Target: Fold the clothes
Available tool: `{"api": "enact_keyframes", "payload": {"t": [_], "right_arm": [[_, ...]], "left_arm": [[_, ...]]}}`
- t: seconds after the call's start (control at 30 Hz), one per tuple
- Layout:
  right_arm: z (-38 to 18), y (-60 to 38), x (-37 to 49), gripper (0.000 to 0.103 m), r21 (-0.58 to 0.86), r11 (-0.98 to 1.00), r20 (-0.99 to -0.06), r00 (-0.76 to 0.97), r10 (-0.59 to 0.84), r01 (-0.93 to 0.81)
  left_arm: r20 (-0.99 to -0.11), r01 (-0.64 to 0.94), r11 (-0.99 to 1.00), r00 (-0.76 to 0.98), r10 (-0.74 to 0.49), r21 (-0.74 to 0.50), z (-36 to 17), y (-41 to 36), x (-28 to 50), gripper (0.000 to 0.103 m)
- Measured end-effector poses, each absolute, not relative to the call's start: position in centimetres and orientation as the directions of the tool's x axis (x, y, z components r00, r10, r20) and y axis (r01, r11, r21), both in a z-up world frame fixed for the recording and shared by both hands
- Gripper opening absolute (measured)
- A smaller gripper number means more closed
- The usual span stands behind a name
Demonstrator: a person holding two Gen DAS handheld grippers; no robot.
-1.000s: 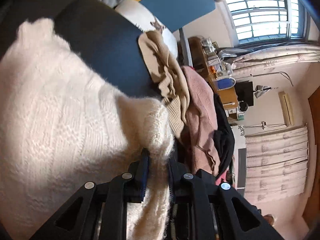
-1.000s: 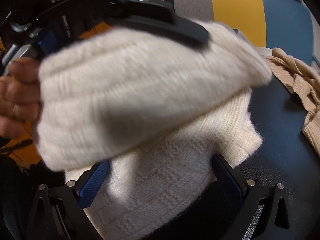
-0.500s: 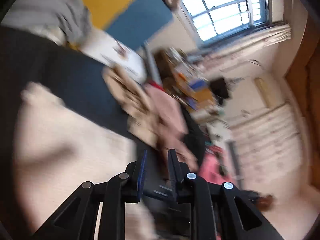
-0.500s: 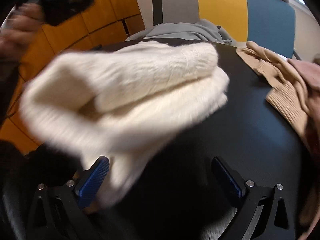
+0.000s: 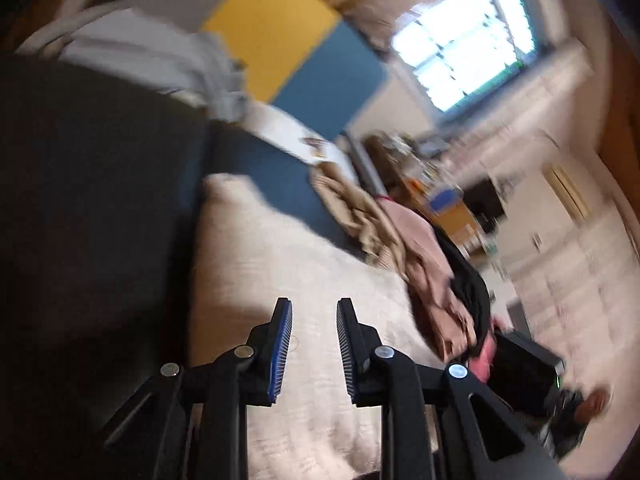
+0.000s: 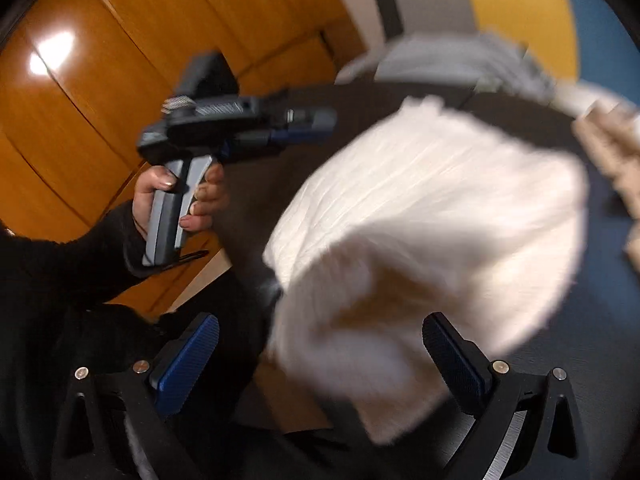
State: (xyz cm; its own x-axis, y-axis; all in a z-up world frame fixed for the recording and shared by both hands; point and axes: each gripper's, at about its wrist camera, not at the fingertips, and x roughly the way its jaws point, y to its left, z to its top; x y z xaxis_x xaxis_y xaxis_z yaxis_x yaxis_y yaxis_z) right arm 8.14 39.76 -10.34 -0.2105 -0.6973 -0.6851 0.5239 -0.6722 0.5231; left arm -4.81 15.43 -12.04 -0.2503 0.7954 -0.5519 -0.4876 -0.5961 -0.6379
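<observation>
The cream knit sweater (image 5: 288,264) lies folded on the dark worktop (image 5: 92,208), its left edge running straight beside bare dark surface, its far corner short of the worktop's far rim. To its right, a tan knit garment (image 5: 352,208), a dusty-pink garment (image 5: 424,256) and a black one (image 5: 468,284) are piled in a row — they crowd that side, so the open room is on the left and far side. At the far rim lies a grey garment (image 5: 160,60) against a yellow and blue panel (image 5: 288,52).

The left tool (image 5: 314,316) hovers over the near part of the sweater, its jaws opening and nothing between them. In the right wrist view it shows from the side, held in the person's left hand (image 6: 176,200) with a black sleeve, off the sweater's left edge. The right tool (image 6: 320,344) stands wide open; the sweater's blurred near fold sits between its fingers without either pad pressing on it.

A second ago the left tool pinched a fold of the sweater; it has since let go and pulled away. The right wrist view then had the sweater lifted across it — now it lies lower and flatter.

Beyond: orange wooden cabinets (image 6: 120,60), a barred window (image 5: 464,36), pale curtains.
</observation>
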Motion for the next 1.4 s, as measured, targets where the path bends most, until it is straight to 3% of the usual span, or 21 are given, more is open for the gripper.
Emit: {"api": "enact_keyframes", "payload": {"t": [0.13,0.23,0.33,0.57,0.67,0.73,0.9,0.93,1.0,1.03,1.07,1.27,1.4], "right_arm": [[-12.4,37.7,7.2,0.103,0.681,-0.551,-0.610,-0.043,-0.792,0.482],[-14.2,40.0,9.2,0.102,0.717,-0.565,-0.582,-0.094,-0.808,0.409],[-15.6,43.3,11.9,0.080,0.712,-0.631,-0.579,-0.251,-0.776,0.309],[-12.8,45.7,15.7,0.081,0.684,-0.703,-0.521,-0.545,-0.657,0.193],[-10.7,47.5,15.0,0.092,0.690,-0.708,-0.455,-0.668,-0.589,0.154],[-10.0,48.2,13.4,0.093,0.683,-0.720,-0.436,-0.724,-0.535,0.122],[-11.0,47.2,8.7,0.091,0.643,-0.765,-0.507,-0.730,-0.458,0.033],[-11.4,47.0,7.7,0.089,0.636,-0.771,-0.530,-0.722,-0.446,0.009],[-12.2,46.7,6.1,0.072,0.622,-0.783,-0.577,-0.691,-0.436,-0.025],[-12.8,46.5,5.3,0.039,0.612,-0.790,-0.604,-0.669,-0.434,-0.041],[-13.3,46.3,4.5,0.026,0.613,-0.789,-0.615,-0.655,-0.439,-0.048],[-7.9,45.2,4.4,0.015,0.438,-0.899,-0.602,-0.741,-0.297,0.004],[-10.5,46.0,2.9,0.015,0.285,-0.955,-0.717,-0.679,-0.156,-0.081]], "left_arm": [[-0.631,-0.634,-0.575,-0.172,0.757,-0.517,-12.7,20.2,-3.2,0.023],[-0.653,-0.689,-0.571,-0.185,0.734,-0.447,-14.2,21.3,-2.5,0.022],[-0.649,-0.702,-0.574,-0.209,0.732,-0.422,-14.5,21.7,-2.0,0.022],[-0.573,-0.671,-0.569,-0.256,0.779,-0.475,-11.9,18.7,-1.3,0.023],[-0.564,-0.657,-0.584,-0.282,0.776,-0.477,-12.1,17.2,-1.0,0.023],[-0.566,-0.647,-0.592,-0.287,0.773,-0.480,-12.6,16.4,-0.7,0.023],[-0.560,-0.661,-0.583,-0.286,0.778,-0.472,-13.2,15.1,0.4,0.024],[-0.559,-0.672,-0.578,-0.285,0.779,-0.463,-13.3,15.2,0.8,0.024],[-0.552,-0.691,-0.563,-0.278,0.786,-0.454,-13.2,15.3,1.3,0.024],[-0.547,-0.699,-0.553,-0.272,0.792,-0.453,-13.2,15.4,1.5,0.024],[-0.542,-0.708,-0.544,-0.267,0.797,-0.451,-13.1,15.4,1.7,0.024],[-0.587,-0.762,-0.476,-0.158,0.794,-0.439,-14.5,17.2,2.4,0.025],[-0.654,-0.797,-0.460,-0.111,0.749,-0.392,-16.6,18.4,3.1,0.024]]}}
